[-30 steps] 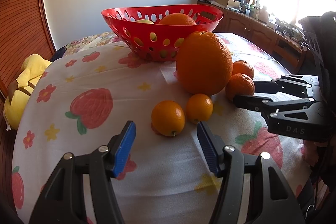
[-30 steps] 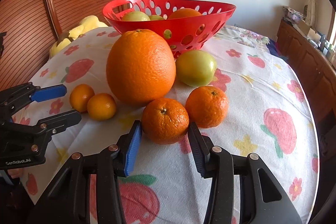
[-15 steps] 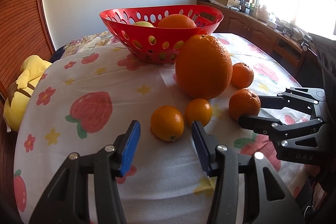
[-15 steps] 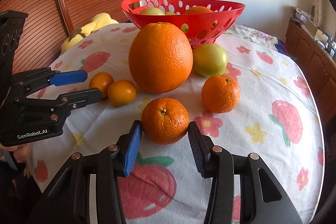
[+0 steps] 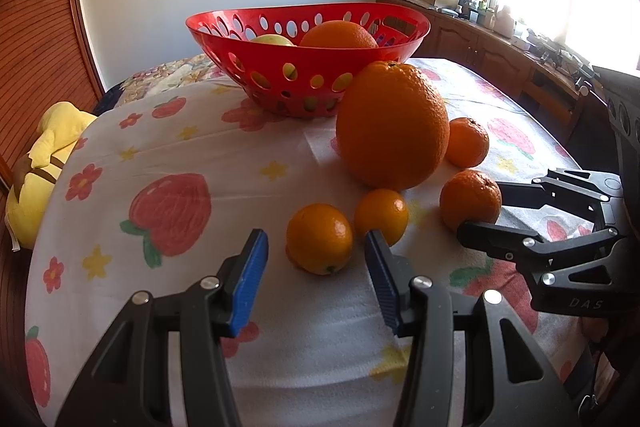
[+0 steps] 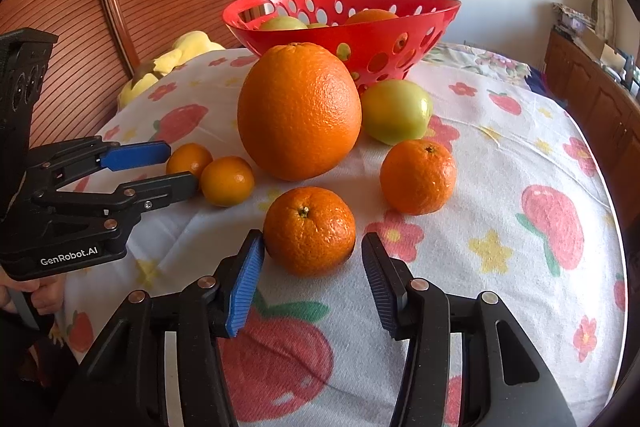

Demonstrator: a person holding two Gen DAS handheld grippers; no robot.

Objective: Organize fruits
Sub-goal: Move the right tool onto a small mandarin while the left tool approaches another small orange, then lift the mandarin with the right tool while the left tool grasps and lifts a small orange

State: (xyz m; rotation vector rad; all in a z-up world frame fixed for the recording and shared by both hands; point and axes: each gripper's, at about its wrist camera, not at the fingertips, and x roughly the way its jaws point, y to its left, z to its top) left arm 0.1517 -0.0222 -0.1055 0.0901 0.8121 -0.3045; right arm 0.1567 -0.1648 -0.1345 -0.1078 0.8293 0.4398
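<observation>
Room: a pale wall and ribbed wooden panelling stand behind a round worktop (image 6: 500,155) under a white cloth printed with strawberries and flowers; a yellow soft toy (image 5: 44,163) lies at its far left edge.
Big orange: the big orange (image 6: 299,111) stands on end, long axis upright, stem end at the top, just in front of the basket.
Near mandarin: the near mandarin (image 6: 309,230) sits on the cloth with its stem tilted up toward the camera.
Right fingers: the right gripper (image 6: 312,281) has just been opening; its fingers straddle the near mandarin, the left blue pad at its skin, the right pad apart from it by a clear gap.
Small oranges: two small oranges (image 5: 319,238) lie side by side, left of the near mandarin.
Left fingers: the left gripper (image 5: 316,281) stands open around the nearer small orange, both pads clear of it.
Other fruit: a second mandarin (image 6: 417,176) lies right of the big orange, a green fruit (image 6: 396,111) behind it.
Basket: the red perforated basket (image 6: 400,43) at the far side holds an orange and pale green fruit.
</observation>
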